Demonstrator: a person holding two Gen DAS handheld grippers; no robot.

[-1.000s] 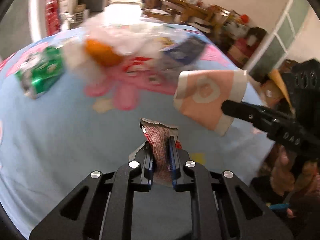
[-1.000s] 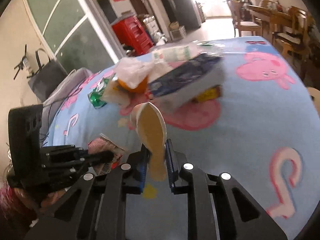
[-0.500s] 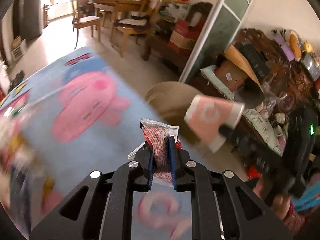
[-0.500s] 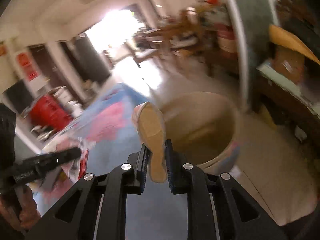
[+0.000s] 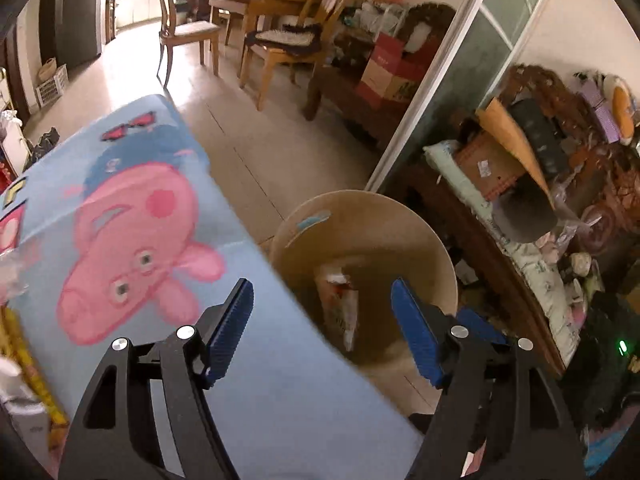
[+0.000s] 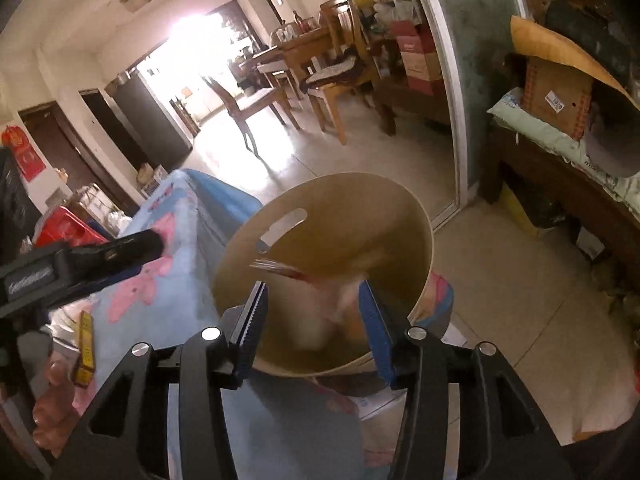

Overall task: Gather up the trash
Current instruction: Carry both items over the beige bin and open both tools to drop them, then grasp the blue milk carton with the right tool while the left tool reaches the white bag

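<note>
A tan round bin (image 5: 400, 210) stands on the floor against the edge of the table. My left gripper (image 5: 321, 286) hangs over it, jaws opening, nothing pressed between the blue pads. The red-and-white wrapper (image 5: 340, 312) drops free inside the bin below them. In the right wrist view my right gripper (image 6: 313, 288) is over the same bin (image 6: 360, 182), jaws opening. The pink-and-white paper cup (image 6: 348, 300) is a blur falling between and below its pads, beside the streaked wrapper (image 6: 296, 274). One finger of the left gripper (image 6: 132, 246) reaches in from the left.
The table's blue cartoon-pig cloth (image 5: 140, 240) lies left of the bin, with a yellow packet (image 6: 86, 340) and other litter at its left. Wooden chairs (image 5: 188, 36) and a dining table stand across the tiled floor. A cluttered bench (image 5: 520, 184) and sliding door flank the right.
Both grippers swung from the table's litter to above the bin, then opened. The wrapper has left the left jaws and the cup the right jaws; both are falling into the bin.
</note>
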